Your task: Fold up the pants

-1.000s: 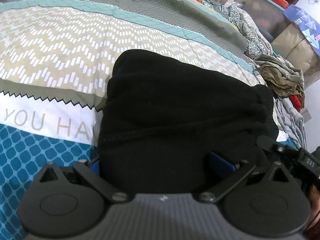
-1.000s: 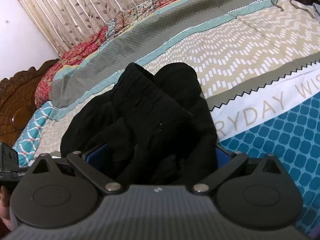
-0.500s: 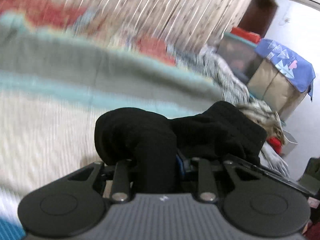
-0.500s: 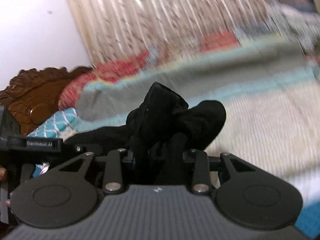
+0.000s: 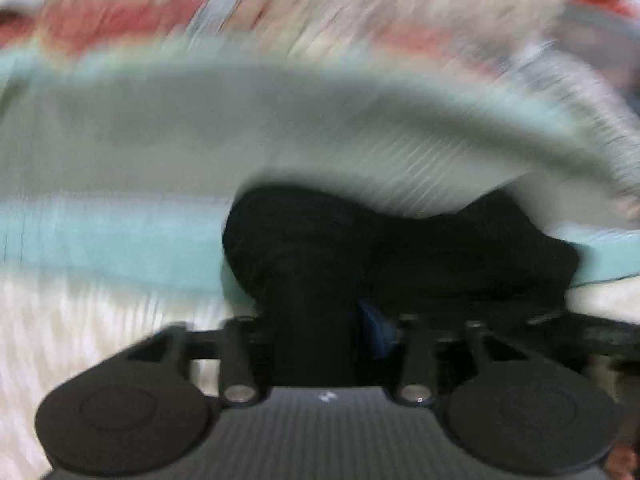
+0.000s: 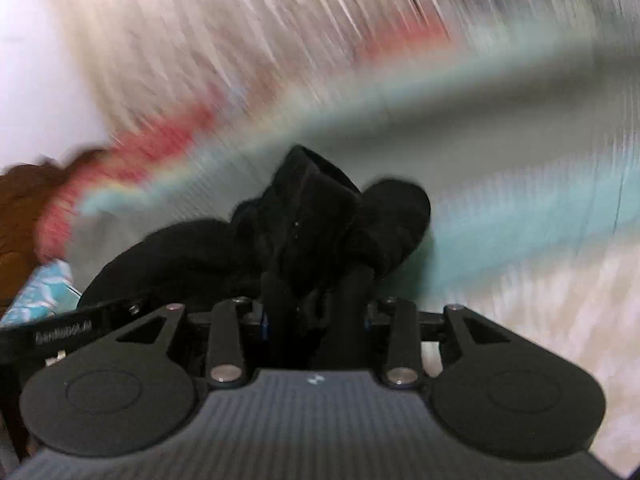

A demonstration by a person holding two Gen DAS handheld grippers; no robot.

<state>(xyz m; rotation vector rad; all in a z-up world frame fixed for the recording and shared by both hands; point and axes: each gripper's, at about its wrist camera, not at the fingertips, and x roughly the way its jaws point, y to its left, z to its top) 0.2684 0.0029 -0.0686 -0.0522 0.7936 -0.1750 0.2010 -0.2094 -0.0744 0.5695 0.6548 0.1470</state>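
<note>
We've got both grippers, left (image 5: 316,320) & right (image 6: 316,312), clamped on the black pants (image 5: 400,248), bunched fabric spanning sideways btwn them above the striped bedspread (image 5: 160,140).

A bed (image 5: 160,140) with a grey, teal and cream striped cover is carrying the black pants (image 5: 400,248), apparently bunched, though everything is blurring.

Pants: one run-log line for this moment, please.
left gripper: shut on pants | right gripper: shut on pants | pants: bunched, over bedspread | views: motion-blurred
</note>
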